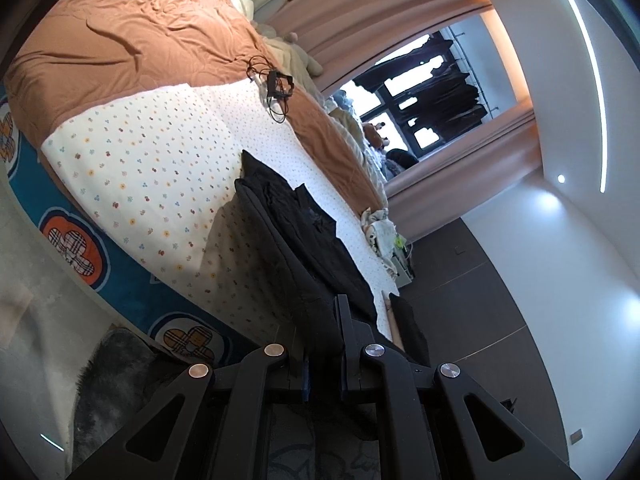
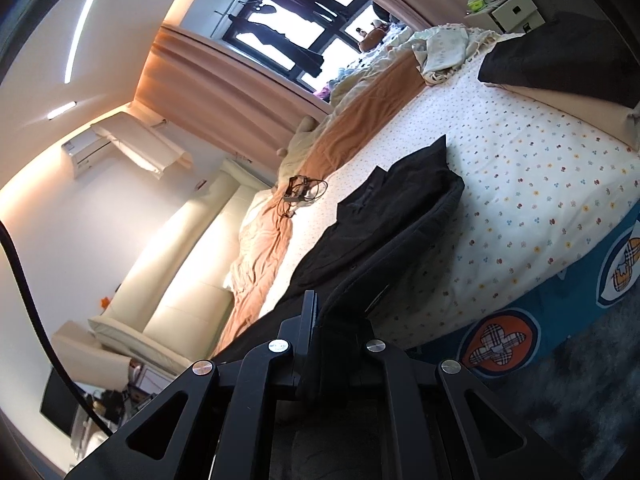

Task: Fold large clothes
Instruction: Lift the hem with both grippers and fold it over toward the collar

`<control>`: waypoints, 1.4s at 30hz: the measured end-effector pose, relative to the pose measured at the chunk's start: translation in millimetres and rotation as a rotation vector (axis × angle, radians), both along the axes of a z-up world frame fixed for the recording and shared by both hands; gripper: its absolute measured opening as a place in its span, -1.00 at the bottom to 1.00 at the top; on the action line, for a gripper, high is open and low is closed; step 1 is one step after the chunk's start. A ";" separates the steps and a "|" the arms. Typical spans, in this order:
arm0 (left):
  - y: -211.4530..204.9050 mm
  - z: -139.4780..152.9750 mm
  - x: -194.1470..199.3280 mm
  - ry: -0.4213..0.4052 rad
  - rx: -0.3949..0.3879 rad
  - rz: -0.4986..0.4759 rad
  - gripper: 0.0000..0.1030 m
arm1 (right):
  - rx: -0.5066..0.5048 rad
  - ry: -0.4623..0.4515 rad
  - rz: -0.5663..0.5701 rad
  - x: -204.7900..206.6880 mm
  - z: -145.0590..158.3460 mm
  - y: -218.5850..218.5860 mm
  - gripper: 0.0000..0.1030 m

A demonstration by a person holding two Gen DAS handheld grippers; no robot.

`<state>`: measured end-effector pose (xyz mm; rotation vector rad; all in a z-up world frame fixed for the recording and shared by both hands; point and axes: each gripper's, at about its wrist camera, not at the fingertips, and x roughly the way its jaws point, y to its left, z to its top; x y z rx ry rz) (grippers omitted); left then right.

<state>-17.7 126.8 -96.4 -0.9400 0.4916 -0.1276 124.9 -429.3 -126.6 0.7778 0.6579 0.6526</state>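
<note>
Left wrist view: my left gripper (image 1: 323, 322) is clamped on the near edge of the black garment (image 1: 296, 224), whose long axis runs ahead over the dotted sheet (image 1: 152, 168).
Right wrist view: my right gripper (image 2: 336, 320) is clamped on the same edge; the garment (image 2: 392, 216) stretches ahead, both hands equally near.

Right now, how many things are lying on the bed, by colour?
Black: 2, the black garment that both grippers are clamped on, and the tangle of cables
Orange: 1, the orange blanket
Cream: 1, the crumpled throw
Total: 4
</note>
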 end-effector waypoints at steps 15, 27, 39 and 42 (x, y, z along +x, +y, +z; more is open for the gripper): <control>5.9 36.7 12.5 -0.052 0.027 0.010 -0.82 | -0.005 -0.033 0.005 4.7 24.4 -1.8 -0.82; 24.2 87.7 99.1 -0.126 0.049 0.019 -0.81 | -0.014 -0.098 -0.005 93.4 73.3 10.7 -0.81; 38.4 111.1 223.8 -0.111 0.153 -0.003 -0.81 | -0.048 -0.083 -0.024 211.0 82.4 28.8 -0.79; 43.2 106.6 259.6 -0.084 0.172 -0.005 -0.81 | -0.070 -0.064 -0.022 242.8 74.1 36.4 -0.79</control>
